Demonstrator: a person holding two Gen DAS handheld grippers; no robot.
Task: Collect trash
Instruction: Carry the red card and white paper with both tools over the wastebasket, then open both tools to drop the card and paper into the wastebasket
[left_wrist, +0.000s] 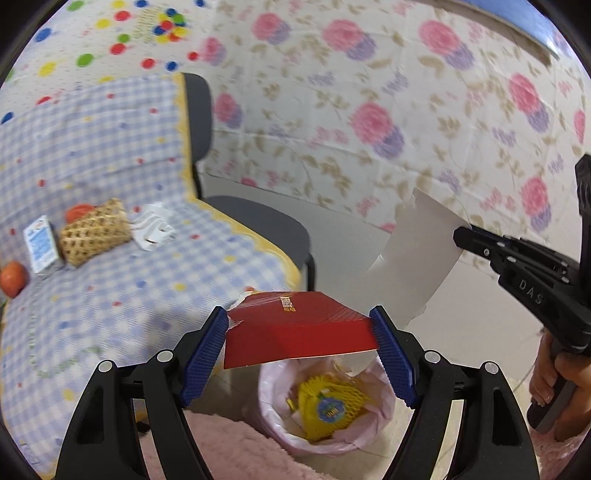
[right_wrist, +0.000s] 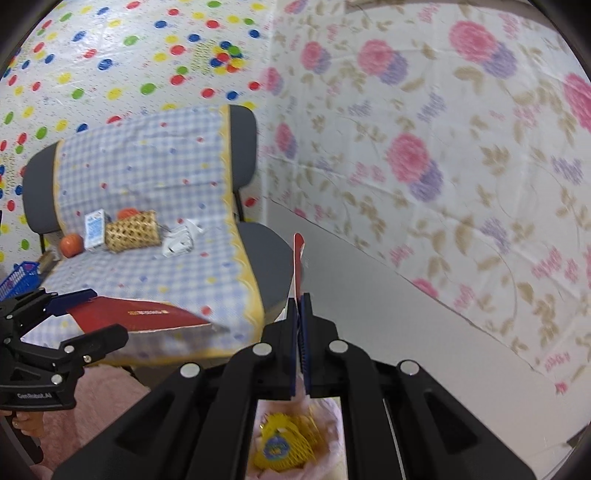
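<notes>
Red flat cardboard box (left_wrist: 299, 328) is clamped in left claw (left_wrist: 299, 332) above pink-lined bin (left_wrist: 273, 417); right claw (right_wrist: 300, 314), at 3 o'clock, pinches white card sheet (left_wrist: 417, 254).

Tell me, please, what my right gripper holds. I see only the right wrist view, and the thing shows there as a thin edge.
Observer: A torn sheet, white on the face I see. The right gripper pinches its edge, jaws shut.
Operator: How does the left gripper hold the red box?
Observer: The left gripper clamps the red box by its two sides, between the blue pads.
Operator: Where is the bin from the box?
Observer: The bin, lined in pink, shows just below the box, with a yellow net inside.
</notes>
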